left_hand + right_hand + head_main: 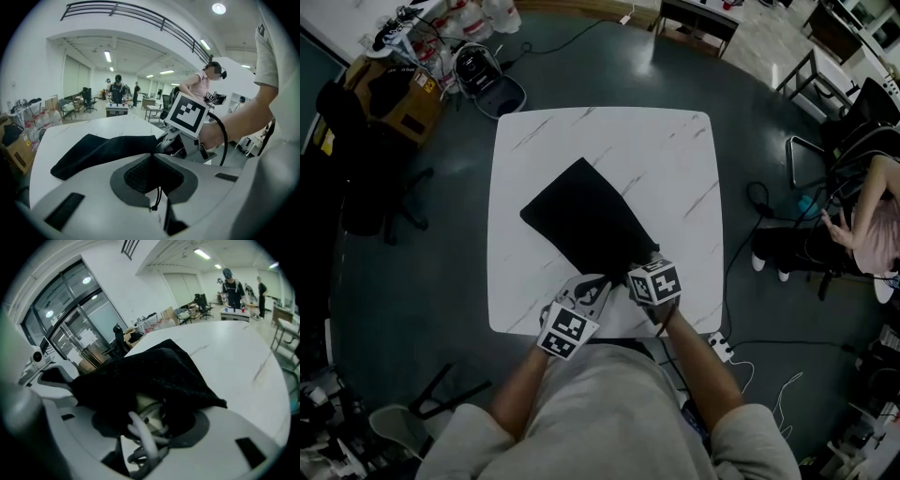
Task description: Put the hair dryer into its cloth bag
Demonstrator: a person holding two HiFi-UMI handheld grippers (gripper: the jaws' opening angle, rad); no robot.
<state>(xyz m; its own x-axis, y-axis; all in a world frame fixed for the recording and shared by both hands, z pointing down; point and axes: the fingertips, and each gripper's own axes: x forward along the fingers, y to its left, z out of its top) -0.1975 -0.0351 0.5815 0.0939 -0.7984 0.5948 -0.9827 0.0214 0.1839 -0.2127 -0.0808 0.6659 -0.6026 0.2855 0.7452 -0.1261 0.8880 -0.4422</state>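
Note:
The black cloth bag [586,220] lies slantwise on the white marble table [675,159], its mouth towards the near edge. Both grippers meet at that mouth. My left gripper [602,283] is shut on the bag's rim [140,145], and a thin drawstring [155,199] hangs from it. My right gripper [632,272] is on the opposite side of the rim, and the cloth [154,369] drapes over its jaws, which look shut on it. Inside the mouth I see the pale hair dryer [149,406] and its coiled white cord [140,430]. The rest of the dryer is hidden.
A person [874,225] sits on the floor to the right among black chairs [825,84]. A power strip [719,347] and cables lie by the table's near right corner. Boxes [412,98] and clutter stand at the far left. More people stand across the room [117,89].

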